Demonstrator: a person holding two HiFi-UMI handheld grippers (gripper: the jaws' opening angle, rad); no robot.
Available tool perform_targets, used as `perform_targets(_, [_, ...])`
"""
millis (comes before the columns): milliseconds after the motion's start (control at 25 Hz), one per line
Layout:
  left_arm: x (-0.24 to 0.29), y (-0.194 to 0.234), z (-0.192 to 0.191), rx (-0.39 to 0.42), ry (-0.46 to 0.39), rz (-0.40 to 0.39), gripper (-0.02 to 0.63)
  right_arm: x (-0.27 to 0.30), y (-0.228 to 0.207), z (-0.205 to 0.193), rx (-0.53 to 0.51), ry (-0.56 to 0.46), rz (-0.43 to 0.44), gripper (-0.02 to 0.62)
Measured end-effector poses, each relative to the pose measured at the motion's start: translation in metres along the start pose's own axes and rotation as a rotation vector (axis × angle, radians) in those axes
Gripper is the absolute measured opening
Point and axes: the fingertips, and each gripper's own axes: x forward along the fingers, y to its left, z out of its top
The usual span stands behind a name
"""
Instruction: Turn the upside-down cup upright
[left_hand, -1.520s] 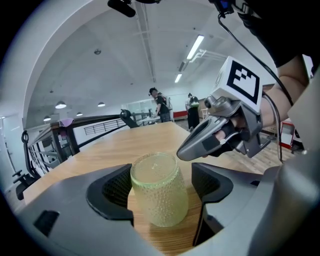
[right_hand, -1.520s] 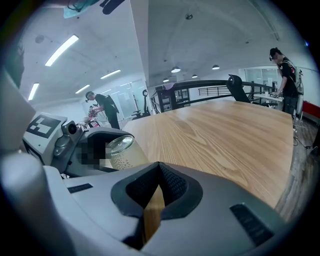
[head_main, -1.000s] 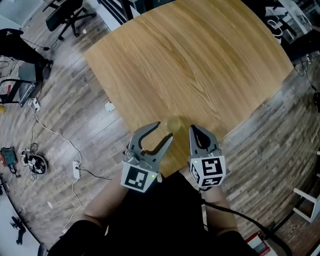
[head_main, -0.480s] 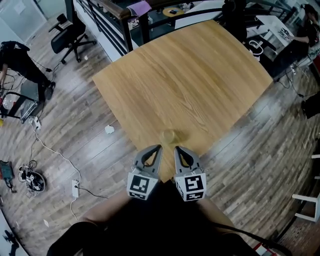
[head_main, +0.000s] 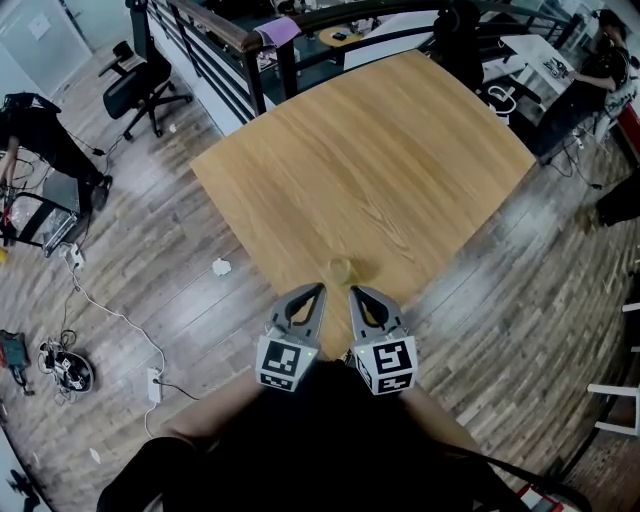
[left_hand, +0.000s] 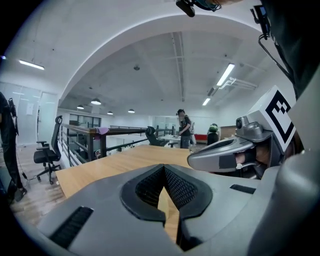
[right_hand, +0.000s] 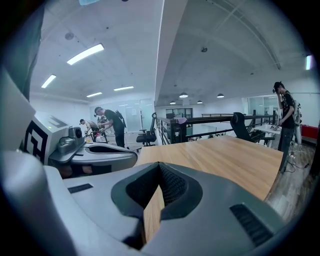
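Head view shows a small translucent yellowish cup (head_main: 341, 270) standing on a pale square wooden worktop (head_main: 380, 160), close to the corner nearest the person. From above it reads as a round outline, so its long axis runs straight up and down. Whether the rim or the base faces up is too small to tell.

The left gripper (head_main: 319, 290) and the right gripper (head_main: 354, 292) are side by side at that corner, both pointing across the worktop. The cup lies just ahead of their tips, roughly on the line between the two, apart from both and a shade nearer the right one.

Each gripper view looks along its own jaws. In both, the ribbed pads meet at the tip with nothing between them, only a sliver of wood showing through the gap lower down. So both pairs of jaws are closed and empty. Neither of these views shows the cup, which sits below their sight line.

If the cup is still mouth down, my judgement is that either gripper would first have to open, then drop and reach a little forward to take the cup by its side wall, with the right gripper having the shorter path.
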Motion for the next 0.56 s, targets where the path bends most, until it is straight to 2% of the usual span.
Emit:
perform_targets(200, [-0.0046,-0.0036,0.0042,0.046,-0.007,-0.007,0.008,-0.0049,0.0050,0.0029,-0.005,-0.009,-0.014,0.014])
perform_targets(560, [-0.0002,-0.0008,0.0011,0.039,-0.002,-0.027,0.008,-0.0014,0.0021,0.0029,-0.012,-0.007,-0.033,0.014])
